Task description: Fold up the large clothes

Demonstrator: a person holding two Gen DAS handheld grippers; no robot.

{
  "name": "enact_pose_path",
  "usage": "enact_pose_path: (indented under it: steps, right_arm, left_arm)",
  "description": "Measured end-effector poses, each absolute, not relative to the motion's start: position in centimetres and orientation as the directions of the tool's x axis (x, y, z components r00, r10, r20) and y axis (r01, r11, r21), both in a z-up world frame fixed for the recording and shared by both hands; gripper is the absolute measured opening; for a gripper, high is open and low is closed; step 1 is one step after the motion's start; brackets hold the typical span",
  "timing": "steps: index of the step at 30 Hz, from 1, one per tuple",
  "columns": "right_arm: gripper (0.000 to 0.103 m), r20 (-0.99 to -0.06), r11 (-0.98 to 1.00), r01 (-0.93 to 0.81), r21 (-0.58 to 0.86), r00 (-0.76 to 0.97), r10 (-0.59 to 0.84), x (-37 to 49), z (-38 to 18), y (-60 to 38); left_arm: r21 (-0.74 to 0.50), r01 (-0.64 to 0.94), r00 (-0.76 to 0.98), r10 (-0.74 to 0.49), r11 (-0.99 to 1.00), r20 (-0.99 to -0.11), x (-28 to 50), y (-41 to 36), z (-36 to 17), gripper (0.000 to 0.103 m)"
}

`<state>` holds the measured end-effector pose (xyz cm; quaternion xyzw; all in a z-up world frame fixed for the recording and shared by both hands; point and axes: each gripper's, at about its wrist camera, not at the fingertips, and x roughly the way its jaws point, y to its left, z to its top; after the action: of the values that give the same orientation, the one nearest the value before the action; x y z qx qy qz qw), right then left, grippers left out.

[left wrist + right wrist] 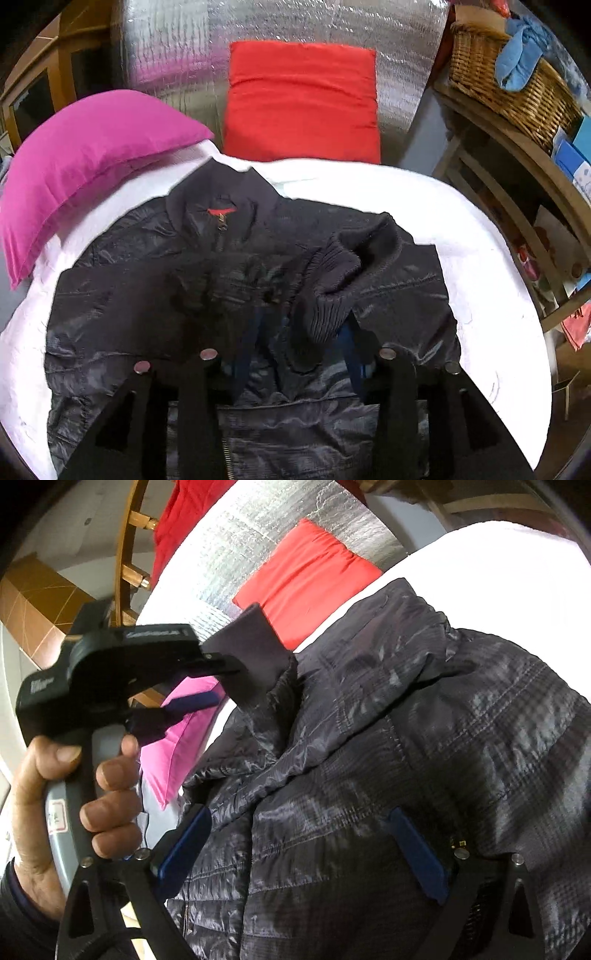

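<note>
Left wrist view: above jacket [258,295], facing steeply down toward pillows, near. Right wrist view: tilted, very close over jacket. 2 views share jacket, red pillow [303,99].

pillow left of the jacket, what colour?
Magenta pink pillow, clearest in the left wrist view.

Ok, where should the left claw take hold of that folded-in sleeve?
Probably take the ribbed cuff, coming from the hem side where the left claw points. It stands bunched and raised off the jacket, offering a thick edge; the shell around lies flat and slick.
</note>
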<state>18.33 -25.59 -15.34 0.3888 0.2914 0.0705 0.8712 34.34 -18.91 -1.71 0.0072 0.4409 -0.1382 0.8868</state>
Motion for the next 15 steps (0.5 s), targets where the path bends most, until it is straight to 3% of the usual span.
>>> enact_pose_path:
  steps: [6, 11, 15]
  right_arm:
    - [0.099, -0.452, 0.693, 0.105, 0.713, 0.825, 0.34, 18.2, -15.3, -26.2]
    - [0.099, -0.468, 0.72, 0.113, 0.685, 0.825, 0.316, 18.4, -15.4, -25.8]
    - [0.1, -0.476, 0.744, 0.109, 0.659, 0.826, 0.301, 18.2, -15.4, -25.5]
  left_arm:
    - [-0.131, 0.223, 0.608, -0.243, 0.966, -0.756, 34.3, -13.7, -0.8, 0.062]
    - [-0.152, 0.184, 0.646, -0.236, 0.971, -0.726, 34.7, -10.3, 0.1, 0.062]
    - [-0.181, 0.334, 0.626, -0.361, 0.925, -0.691, 34.4, -13.5, 3.2, 0.062]
